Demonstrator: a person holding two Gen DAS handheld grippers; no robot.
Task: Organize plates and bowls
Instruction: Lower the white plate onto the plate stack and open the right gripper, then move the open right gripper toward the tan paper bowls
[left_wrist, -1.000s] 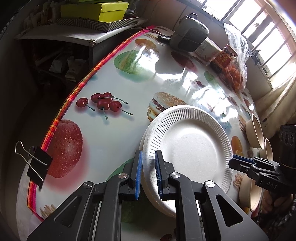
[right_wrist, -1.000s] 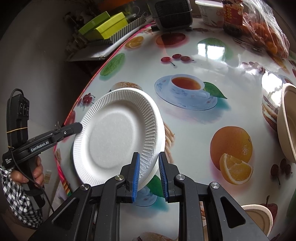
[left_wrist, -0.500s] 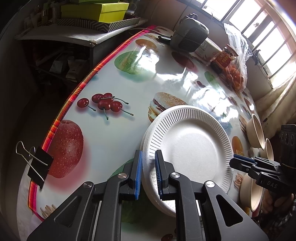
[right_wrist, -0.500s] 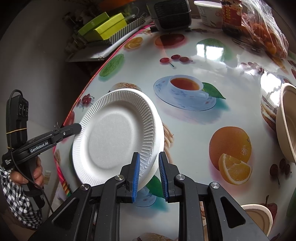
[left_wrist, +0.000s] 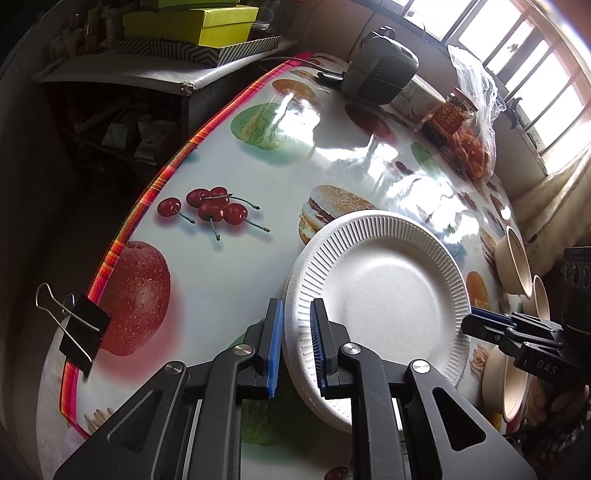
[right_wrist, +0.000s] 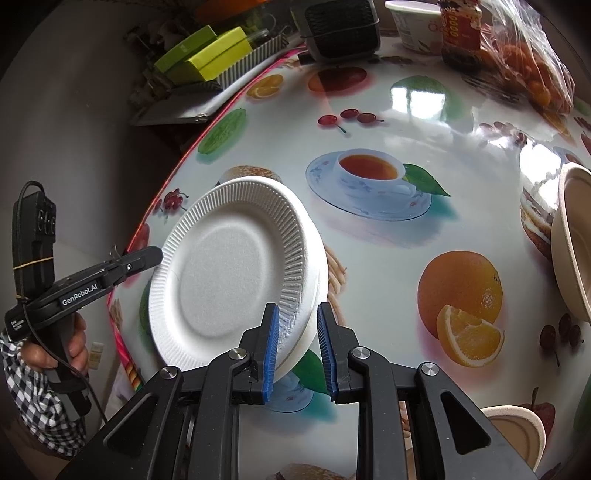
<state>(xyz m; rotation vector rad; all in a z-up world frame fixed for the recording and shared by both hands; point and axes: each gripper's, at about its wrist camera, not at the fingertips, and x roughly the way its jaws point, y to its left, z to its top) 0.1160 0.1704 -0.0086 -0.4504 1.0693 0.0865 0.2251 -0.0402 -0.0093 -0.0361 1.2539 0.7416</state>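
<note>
A stack of white foam plates is held tilted above the fruit-print tablecloth. My left gripper is shut on its near rim. My right gripper straddles the opposite rim of the plates, and its jaws stand slightly apart with a gap to the right pad. Each gripper shows in the other view, the right gripper at the stack's right edge and the left gripper at its left edge. Beige bowls stand on the table to the right.
A large beige bowl and another bowl sit at the right. A dark speaker, a jar, a white tub and a bag of oranges stand at the far side. A binder clip grips the cloth's edge.
My right gripper's jaws have opened a little around the plate rim. The plate stack and my left gripper have barely moved.
</note>
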